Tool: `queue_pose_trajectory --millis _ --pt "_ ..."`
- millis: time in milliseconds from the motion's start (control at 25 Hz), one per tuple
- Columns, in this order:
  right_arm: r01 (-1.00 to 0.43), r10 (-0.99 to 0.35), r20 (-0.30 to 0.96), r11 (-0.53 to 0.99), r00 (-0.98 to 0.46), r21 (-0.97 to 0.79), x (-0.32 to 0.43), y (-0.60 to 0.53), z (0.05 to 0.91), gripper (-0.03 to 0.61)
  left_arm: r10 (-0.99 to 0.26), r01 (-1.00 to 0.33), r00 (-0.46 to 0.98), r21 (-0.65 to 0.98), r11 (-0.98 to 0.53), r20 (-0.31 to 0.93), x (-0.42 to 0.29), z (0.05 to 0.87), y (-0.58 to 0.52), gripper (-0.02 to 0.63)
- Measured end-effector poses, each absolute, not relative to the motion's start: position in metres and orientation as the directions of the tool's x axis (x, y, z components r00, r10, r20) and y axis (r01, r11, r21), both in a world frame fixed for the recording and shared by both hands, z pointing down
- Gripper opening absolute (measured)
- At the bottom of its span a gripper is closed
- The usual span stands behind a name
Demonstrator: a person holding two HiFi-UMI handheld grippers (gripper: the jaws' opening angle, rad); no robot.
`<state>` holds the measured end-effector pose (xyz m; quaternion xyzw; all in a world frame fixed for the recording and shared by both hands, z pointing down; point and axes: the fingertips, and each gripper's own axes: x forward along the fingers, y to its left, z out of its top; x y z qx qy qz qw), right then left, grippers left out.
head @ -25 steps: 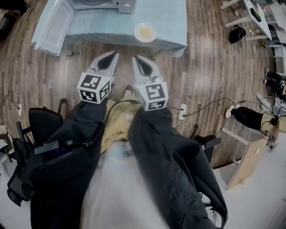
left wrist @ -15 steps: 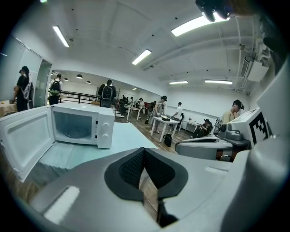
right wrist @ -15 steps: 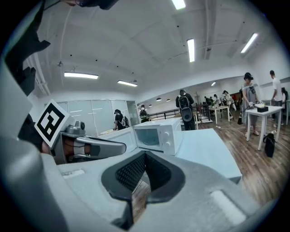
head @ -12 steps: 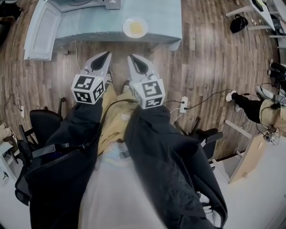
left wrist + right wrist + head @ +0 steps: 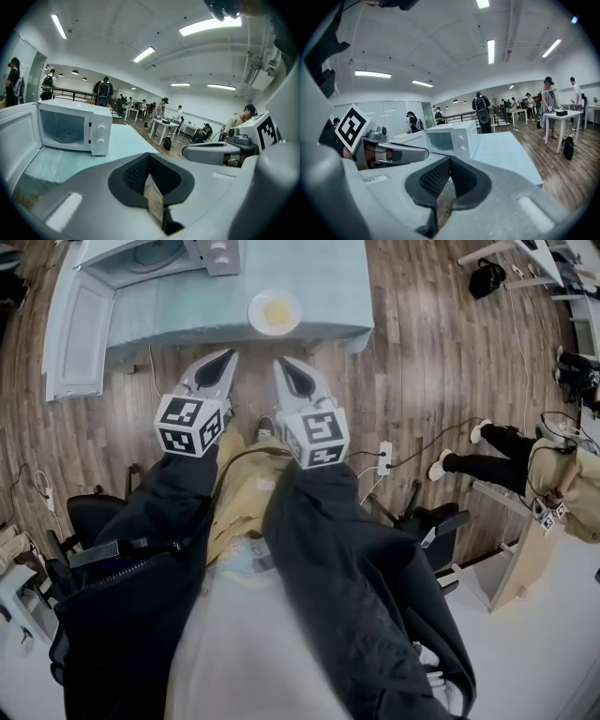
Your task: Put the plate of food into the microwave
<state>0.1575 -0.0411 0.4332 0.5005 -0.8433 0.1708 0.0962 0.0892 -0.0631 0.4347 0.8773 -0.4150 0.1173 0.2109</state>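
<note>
Blue-covered tabletop (image 5: pixel 319 277) noted in head view; found plate of food (image 5: pixel 276 312) near its front edge, right of and apart from microwave (image 5: pixel 155 254), door (image 5: pixel 73 334) swung open. Saw left gripper (image 5: pixel 228 357) and right gripper (image 5: pixel 281 364) side by side above wood floor (image 5: pixel 450 362), short of the tabletop. Left gripper view: found jaws pressed together, nothing between. Right gripper view: likewise pressed together, empty.
</note>
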Motion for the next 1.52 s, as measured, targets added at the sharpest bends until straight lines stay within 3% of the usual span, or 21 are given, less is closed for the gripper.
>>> queue_pose_trajectory --millis 760,1280,1520 --pt "-0.831 -0.693 0.477 0.528 -0.54 -0.175 0.01 -0.169 0.468 -0.003 -0.669 -0.785 0.617 0.384 -0.486 0.416 -0.05 0.47 -0.194 -0.003" --pt "-0.837 -0.631 0.558 0.477 -0.539 -0.268 0.007 -0.166 0.504 -0.003 -0.605 -0.773 0.634 0.412 -0.483 0.481 -0.053 0.489 -0.195 -0.003" --pt "-0.869 -0.592 0.642 0.398 -0.487 -0.293 0.054 -0.179 0.551 -0.003 -0.532 -0.761 0.648 0.434 -0.483 0.545 -0.026 0.52 -0.203 -0.003"
